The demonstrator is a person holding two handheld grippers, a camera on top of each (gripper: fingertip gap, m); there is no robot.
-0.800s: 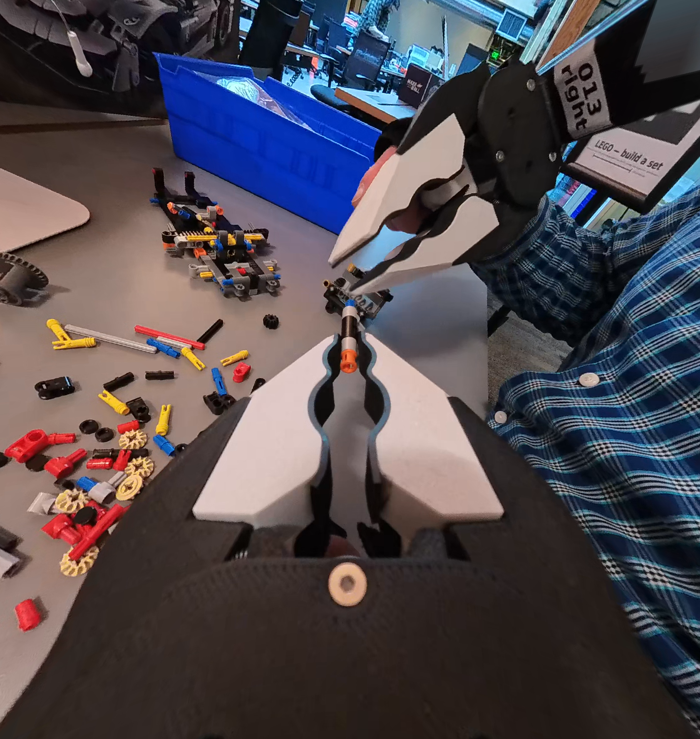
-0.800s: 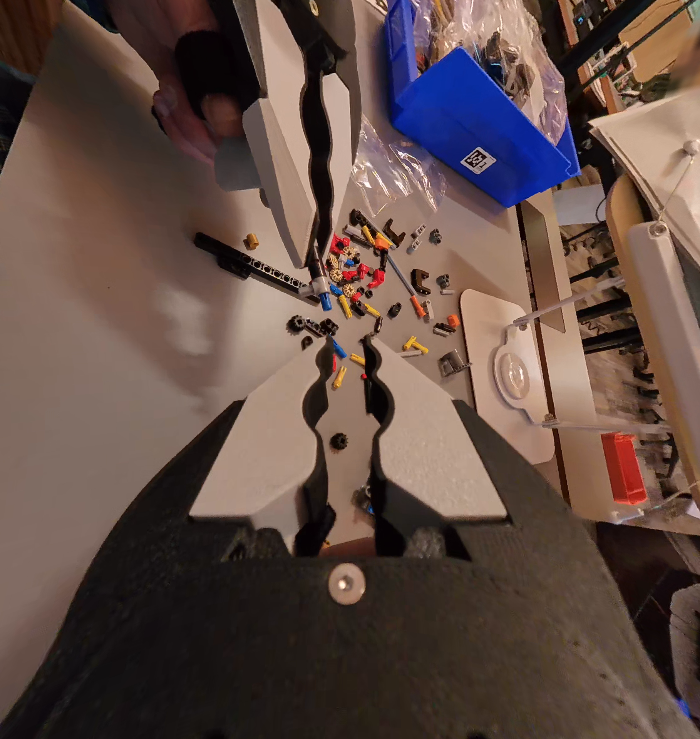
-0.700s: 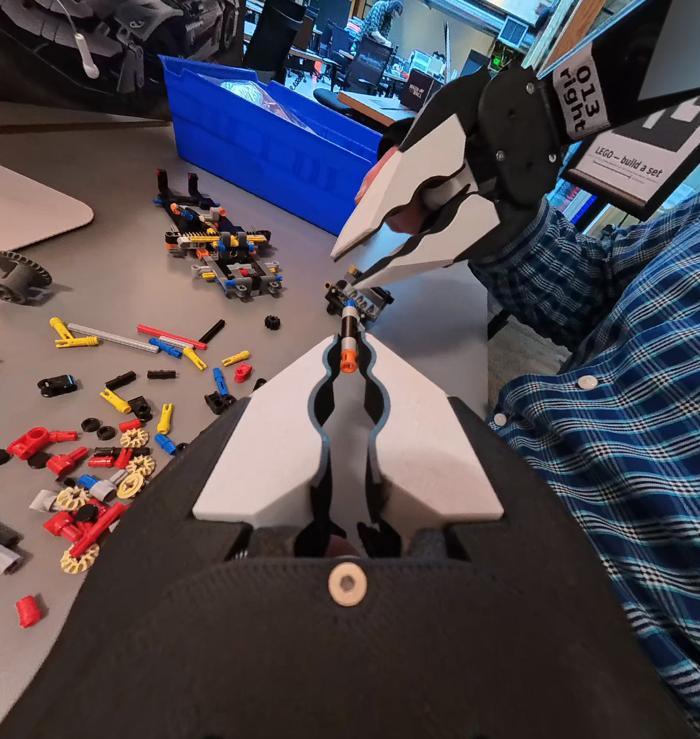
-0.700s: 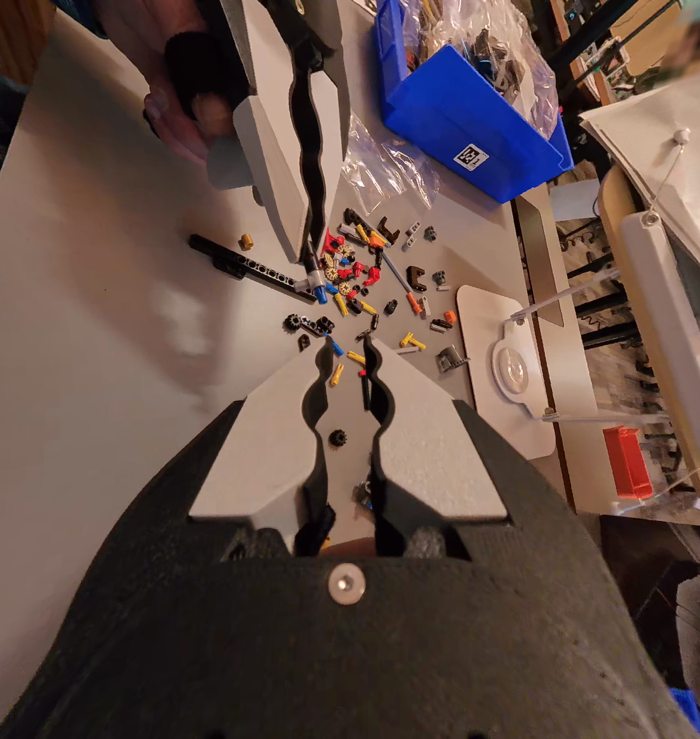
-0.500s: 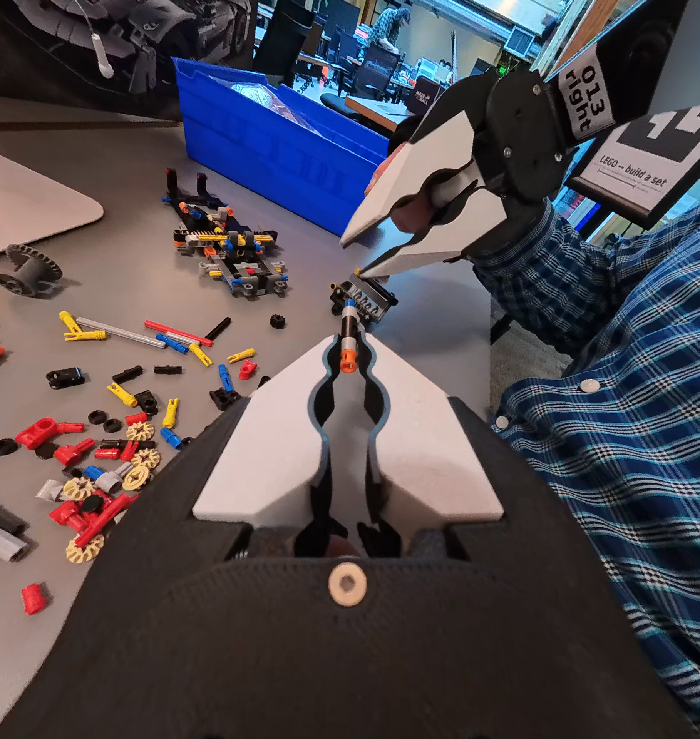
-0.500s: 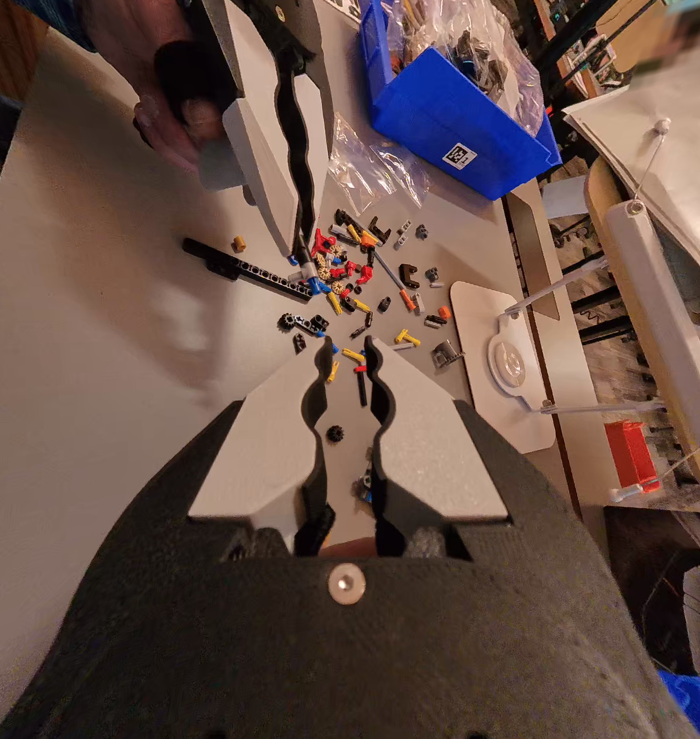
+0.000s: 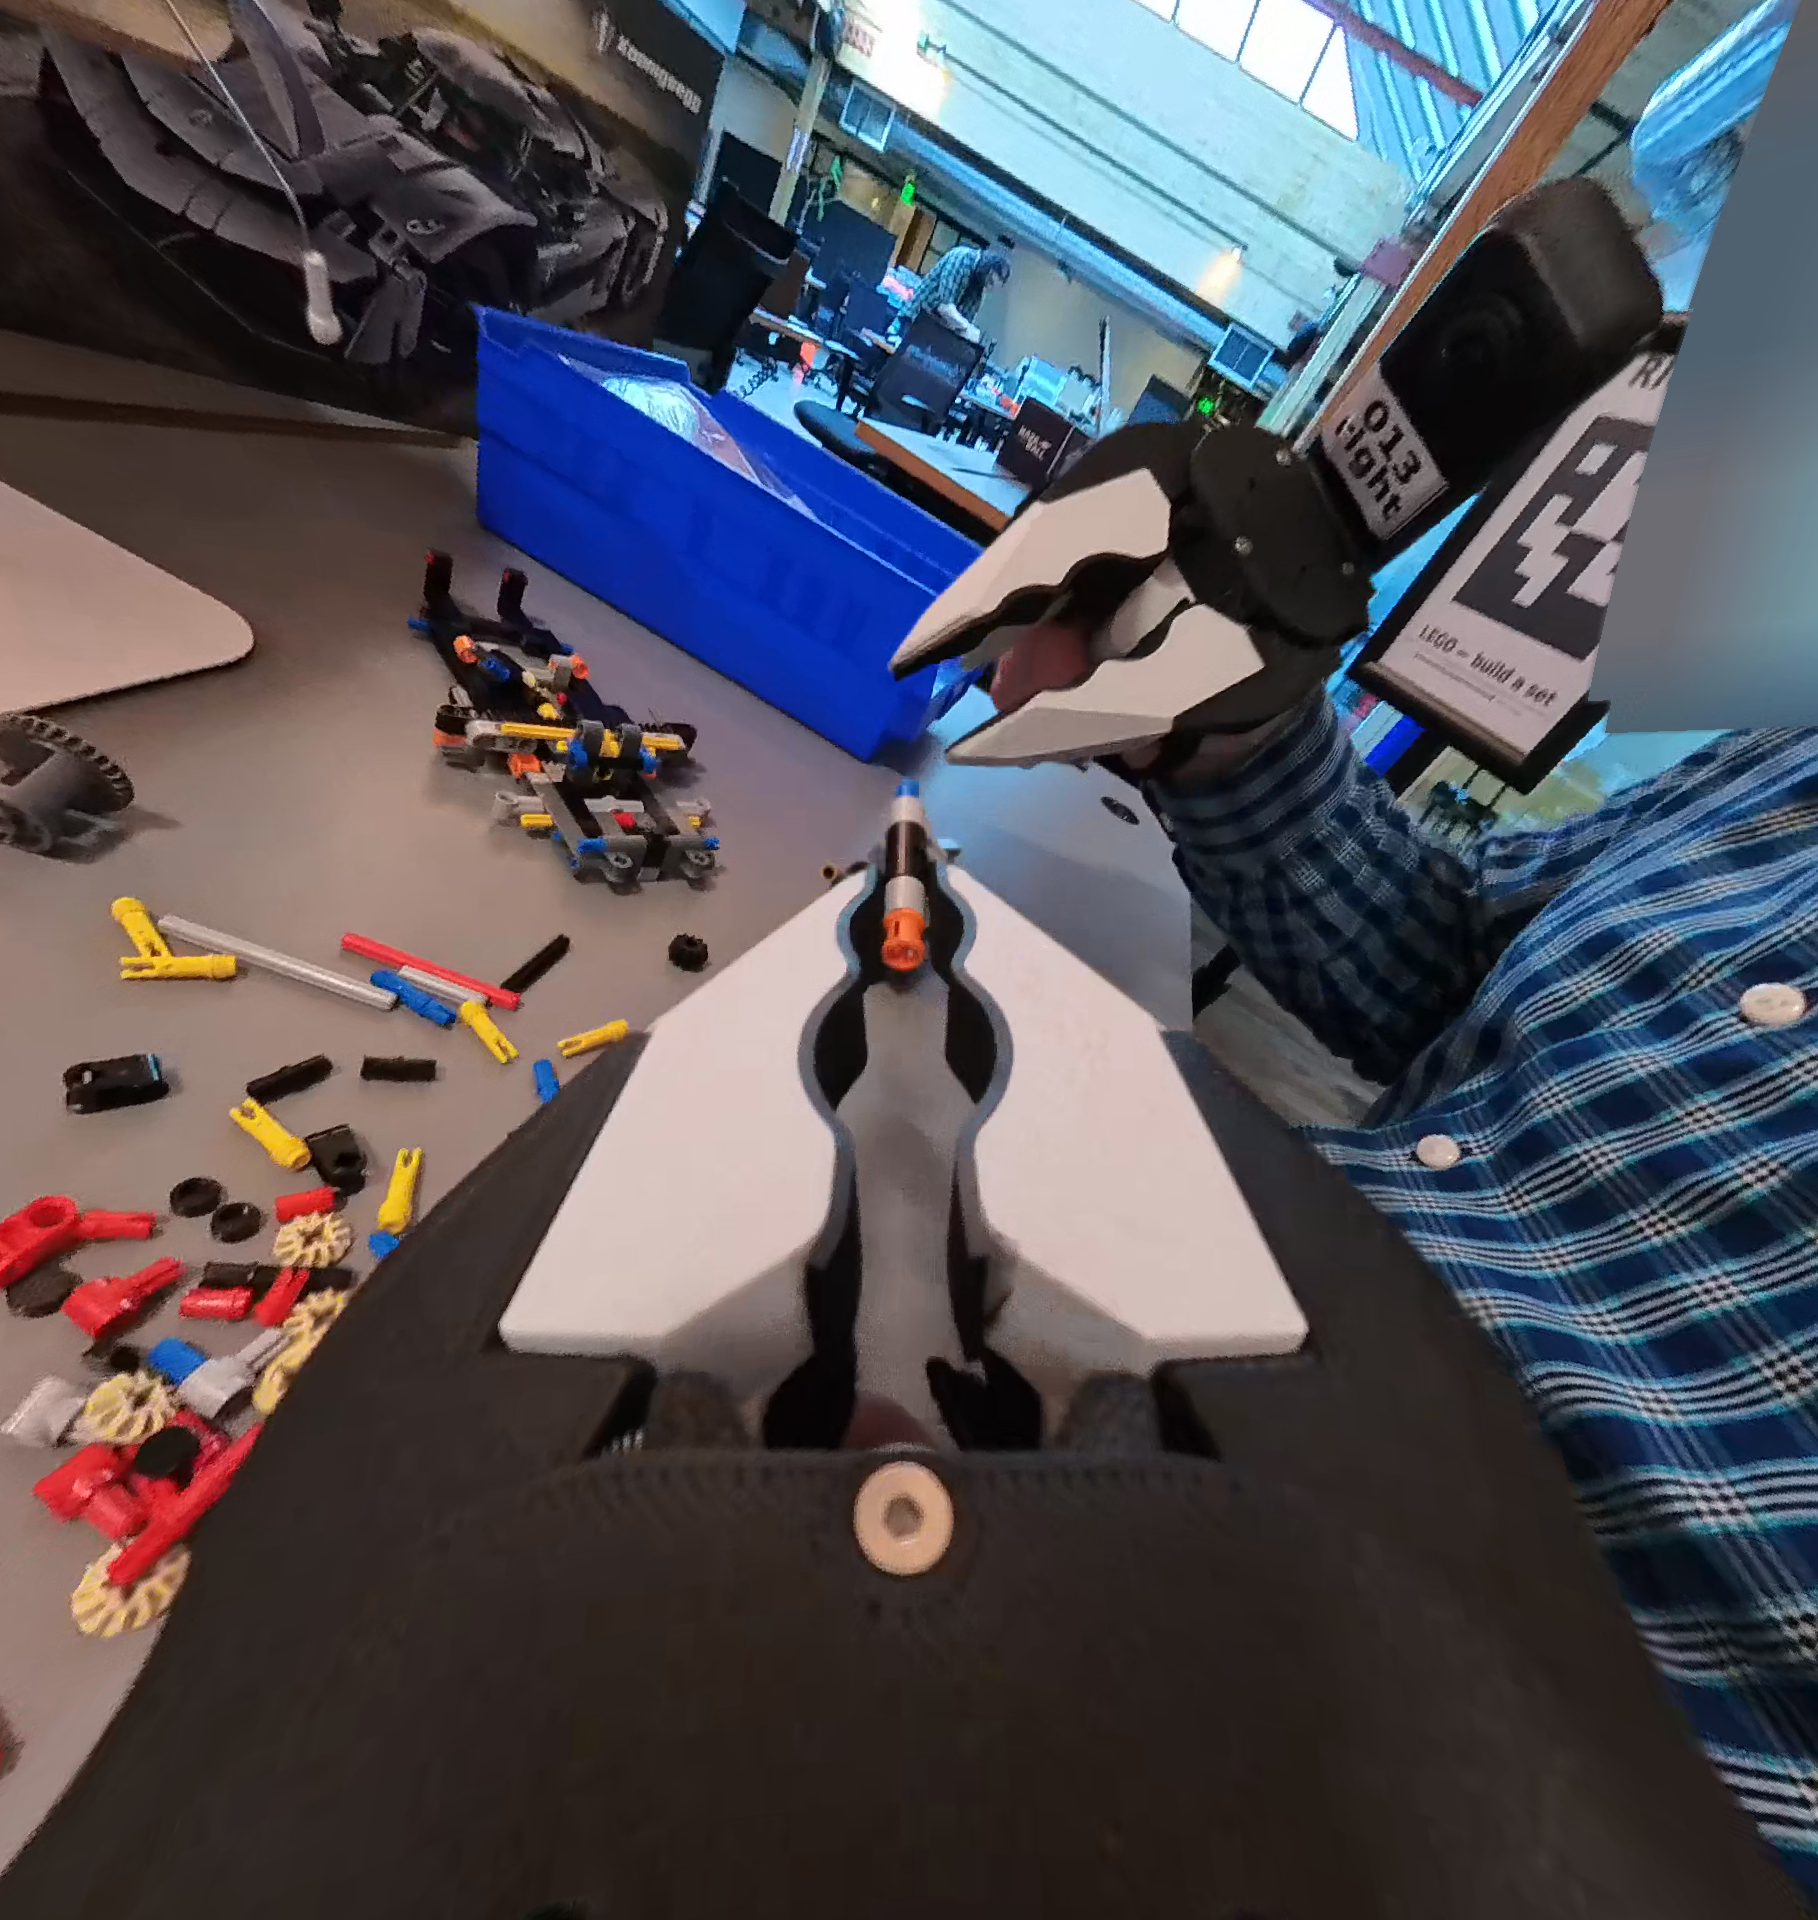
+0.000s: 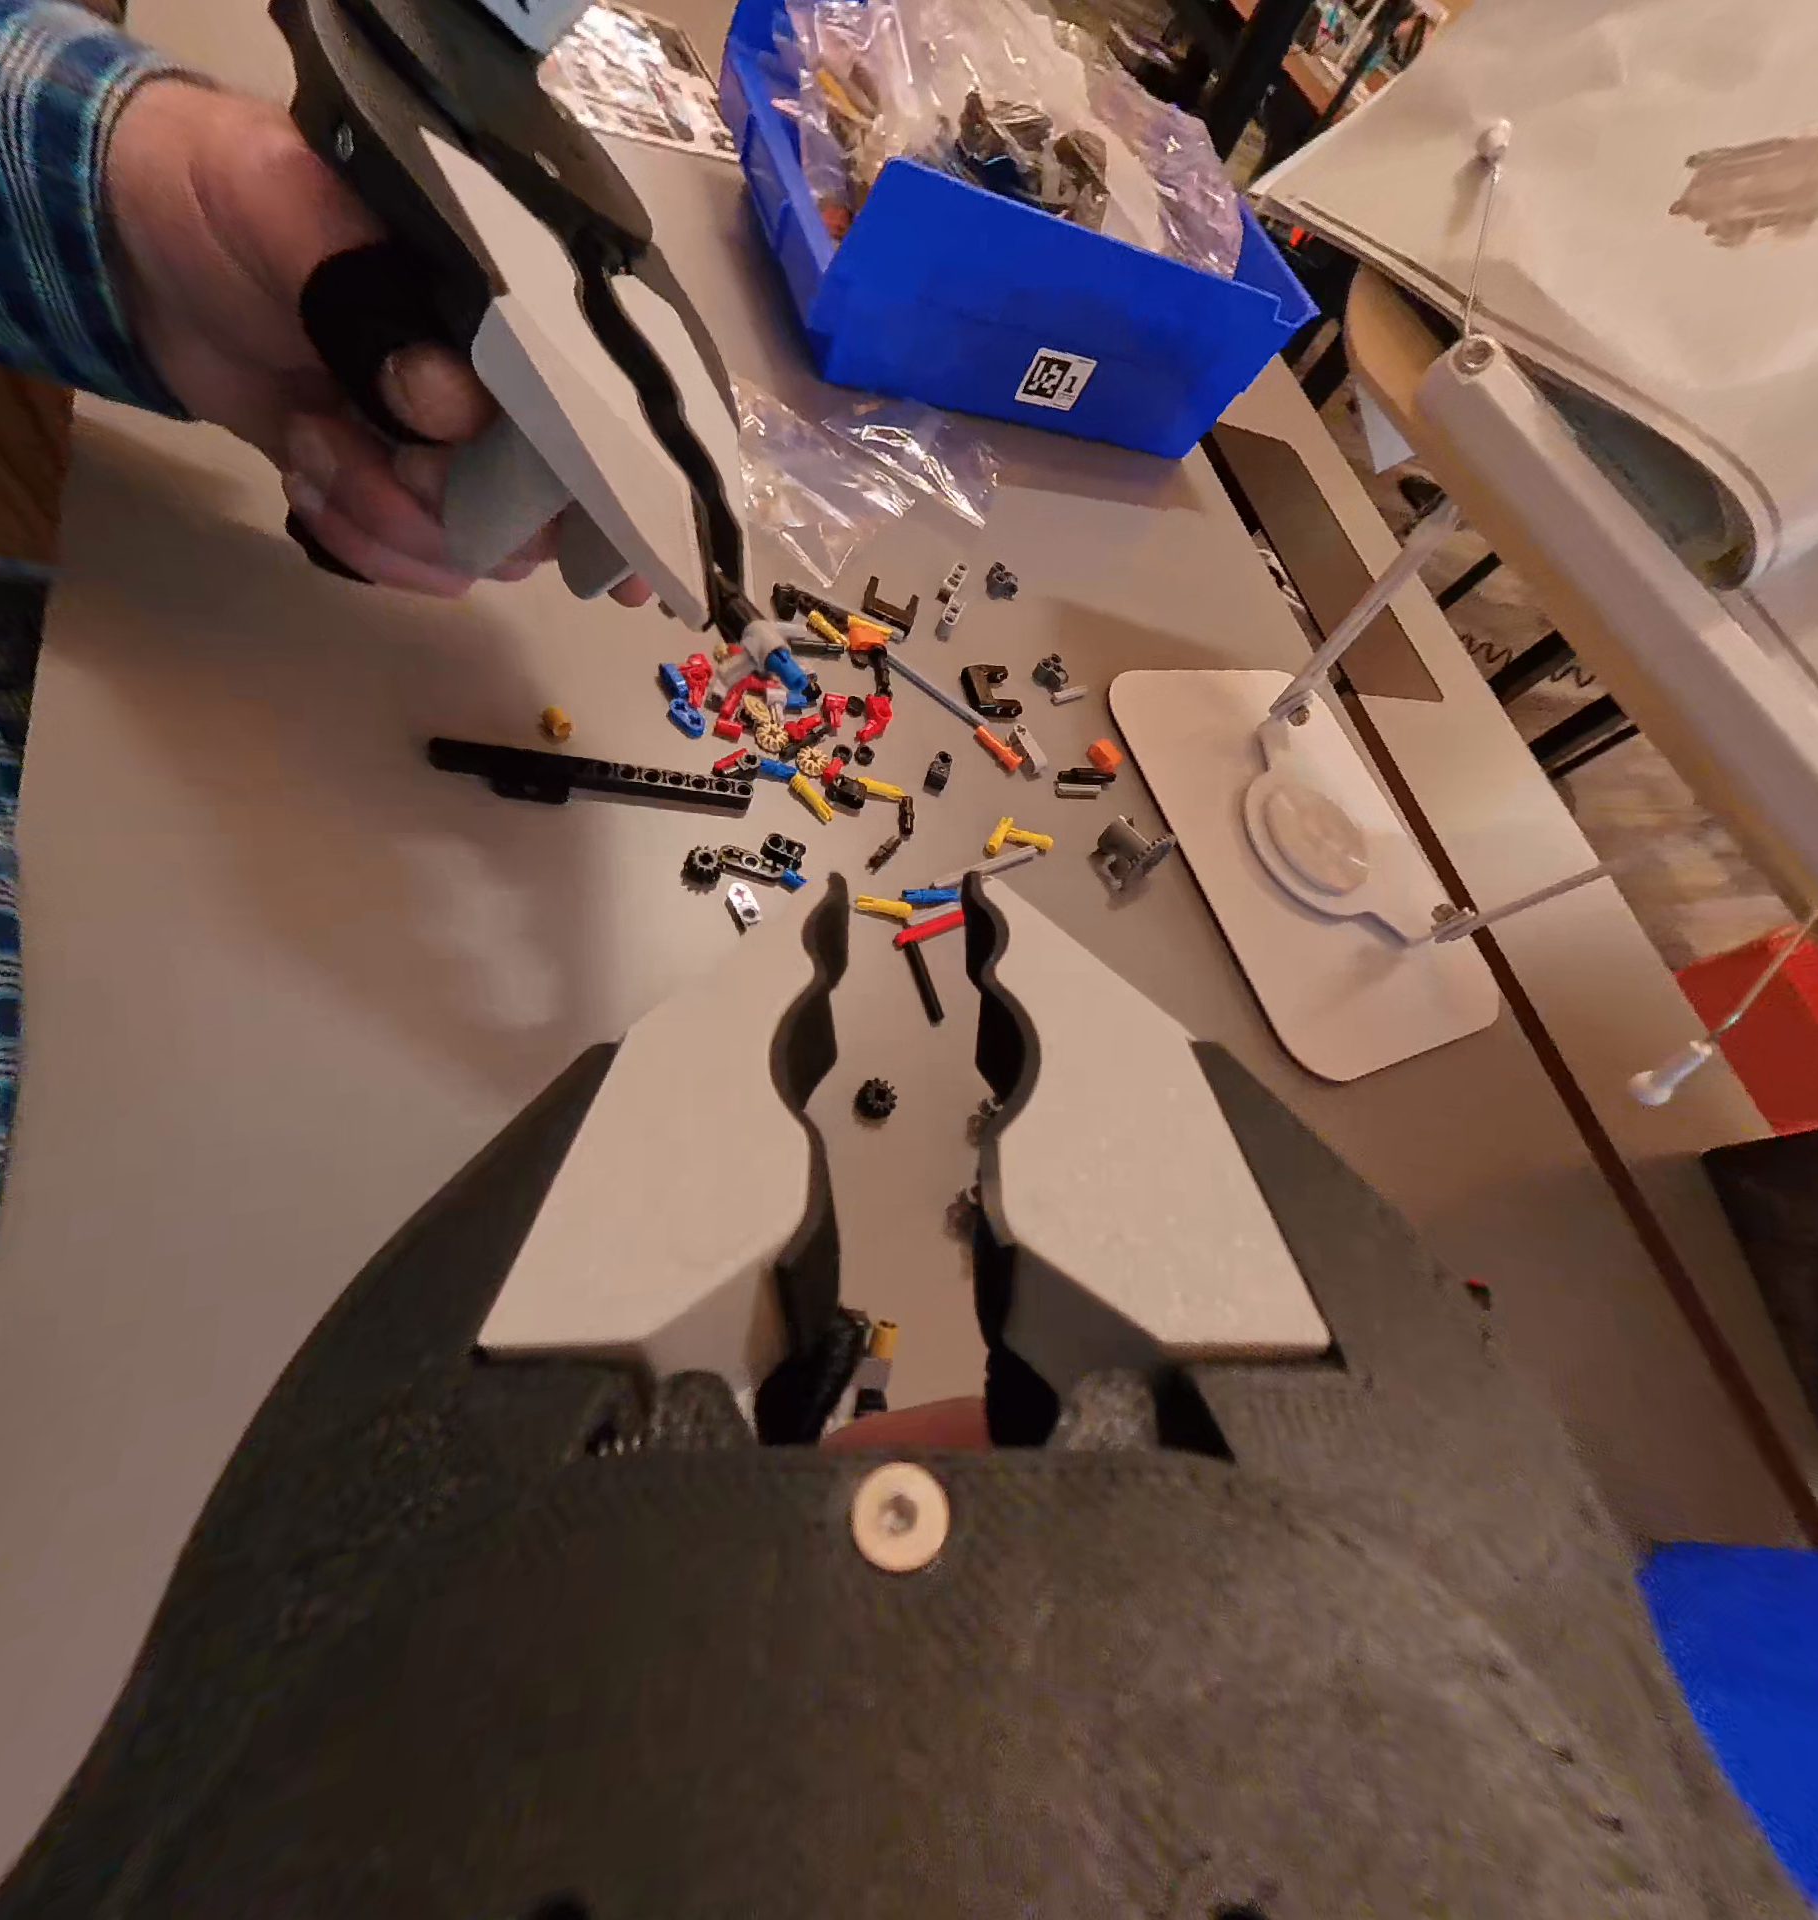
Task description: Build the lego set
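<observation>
My left gripper (image 7: 903, 899) is shut on a short black rod piece (image 7: 901, 862) with a grey sleeve, an orange end and a blue tip that sticks out in front. In the right wrist view the left gripper (image 8: 723, 613) holds this piece (image 8: 775, 652) over a pile of loose parts (image 8: 811, 727). My right gripper (image 8: 900, 904) is open and empty above the table; in the left wrist view the right gripper (image 7: 946, 707) hangs just beyond the rod's tip. A partly built chassis (image 7: 572, 758) lies on the grey table (image 7: 313, 831).
A blue bin (image 7: 697, 561) with bagged parts stands at the back, and shows in the right wrist view (image 8: 1009, 291) by a clear bag (image 8: 853, 468). A long black beam (image 8: 593, 774), a small black gear (image 8: 874, 1098), a grey gear hub (image 7: 32, 779) and a white stand base (image 8: 1300, 862) lie around. From the right gripper's tips to the small black gear (image 8: 874, 1098) is close to 12 cm. My left wrist view (image 7: 690, 950) looks at it from another angle.
The right gripper has lifted up and back from the small sub-assembly on the table, still open. The left gripper keeps its hold on the rod piece and has tilted upward.
</observation>
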